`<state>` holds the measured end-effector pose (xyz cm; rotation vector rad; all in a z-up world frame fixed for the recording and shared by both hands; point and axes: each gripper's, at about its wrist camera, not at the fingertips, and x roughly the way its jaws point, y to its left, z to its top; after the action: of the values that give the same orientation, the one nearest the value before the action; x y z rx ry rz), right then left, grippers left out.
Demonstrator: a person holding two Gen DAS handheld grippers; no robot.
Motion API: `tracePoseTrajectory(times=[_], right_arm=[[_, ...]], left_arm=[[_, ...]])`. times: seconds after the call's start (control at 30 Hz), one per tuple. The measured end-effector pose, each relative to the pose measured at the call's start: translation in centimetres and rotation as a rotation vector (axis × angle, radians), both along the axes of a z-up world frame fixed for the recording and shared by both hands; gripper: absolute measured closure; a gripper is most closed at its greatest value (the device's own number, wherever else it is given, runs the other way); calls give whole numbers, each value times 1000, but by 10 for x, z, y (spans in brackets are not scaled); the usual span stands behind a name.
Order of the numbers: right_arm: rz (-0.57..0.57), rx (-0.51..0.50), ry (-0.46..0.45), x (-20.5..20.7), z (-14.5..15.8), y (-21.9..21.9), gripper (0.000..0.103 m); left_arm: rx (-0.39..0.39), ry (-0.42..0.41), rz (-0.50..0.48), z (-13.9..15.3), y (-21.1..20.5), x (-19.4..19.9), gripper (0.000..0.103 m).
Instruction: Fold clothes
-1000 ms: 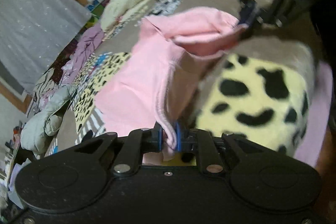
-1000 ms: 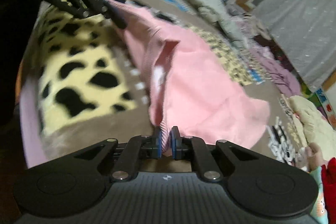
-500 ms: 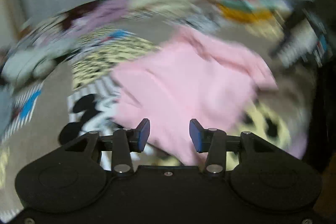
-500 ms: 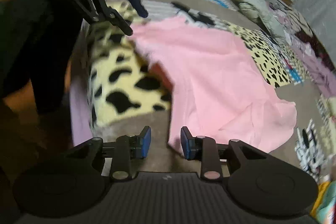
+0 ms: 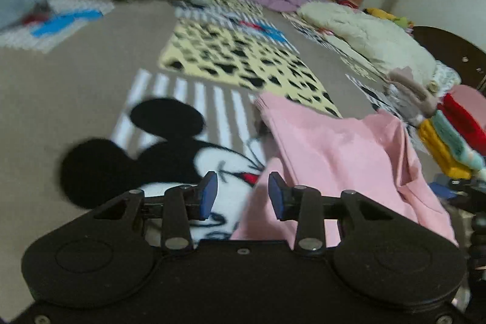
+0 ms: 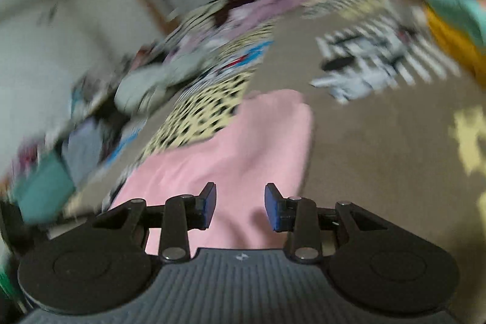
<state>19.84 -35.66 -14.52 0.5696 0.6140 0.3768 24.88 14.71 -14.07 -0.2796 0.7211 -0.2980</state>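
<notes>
A pink garment [image 5: 343,154] lies loosely folded on the patterned blanket, right of centre in the left wrist view. It also shows in the right wrist view [image 6: 237,154], stretching away from the fingers. My left gripper [image 5: 243,196] is open and empty, over the garment's left edge and the mouse print. My right gripper [image 6: 240,208] is open and empty just above the pink cloth. The right wrist view is blurred.
The blanket [image 5: 91,87] has a black-and-white mouse print [image 5: 170,160] and a yellow spotted patch [image 5: 243,63]. A stack of folded red, teal and yellow clothes [image 5: 452,135] stands at the right. Cream and purple piles [image 5: 370,32] line the far side.
Both grippers were shut on the pink garment a second ago. They have let it go, opened, and swung to new angles. The garment has dropped flat onto the blanket.
</notes>
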Motion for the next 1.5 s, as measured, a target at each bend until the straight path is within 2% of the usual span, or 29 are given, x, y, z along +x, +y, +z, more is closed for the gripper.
tracePoseTrajectory(times=[0.03,0.13,0.2,0.27,0.37,0.47,0.57,0.73,0.83,0.9,0.93,0.97,1.0,1.03,1.07,1.17,1.2,1.3,1.4,1.5], right_arm=[[-26,50,10,6,-12,-5,61],[-54,157,61,26,-38,-9,59],[-38,157,46,32,-39,-7,55],[-38,177,35,33,-43,-6,52],[-37,172,23,34,-46,-3,51],[-38,152,9,38,-46,1,51],[-41,135,-4,41,-45,3,50],[-49,139,-13,39,-45,2,50],[-50,136,-17,37,-44,2,50],[-49,134,-20,37,-44,2,49],[-48,133,-22,37,-43,2,49],[-47,134,-22,37,-43,2,49],[-46,135,-23,37,-44,2,48],[-45,138,-23,37,-44,1,48],[-46,145,-23,37,-44,-1,48],[-50,162,-21,38,-45,-4,48],[-51,167,-19,39,-45,-4,48],[-55,181,-15,40,-46,-7,48],[-51,180,-16,41,-46,-7,46],[-49,174,-17,42,-46,-6,46]], left_arm=[[-10,18,-22,-4,-2,6,68],[9,4,-96,-4,-12,9,68],[-5,8,-116,-4,-16,13,69],[31,-5,-143,-6,-24,13,95],[123,-62,-140,-3,-36,4,102],[117,-114,-21,12,-24,-11,102],[124,-131,164,25,-4,-35,102],[196,-186,400,48,8,-73,102],[284,-210,378,52,-16,-72,102],[329,-218,263,43,-42,-55,94],[318,-190,149,34,-54,-45,65],[316,-179,120,29,-60,-42,61],[313,-169,92,23,-65,-39,64],[297,-175,102,25,-62,-42,69],[260,-181,116,30,-52,-45,69],[152,-189,236,40,-5,-51,69],[109,-172,284,38,11,-49,69],[-25,-92,341,20,46,-41,69],[-81,-41,274,8,49,-24,69],[-49,10,206,0,37,-8,69]])
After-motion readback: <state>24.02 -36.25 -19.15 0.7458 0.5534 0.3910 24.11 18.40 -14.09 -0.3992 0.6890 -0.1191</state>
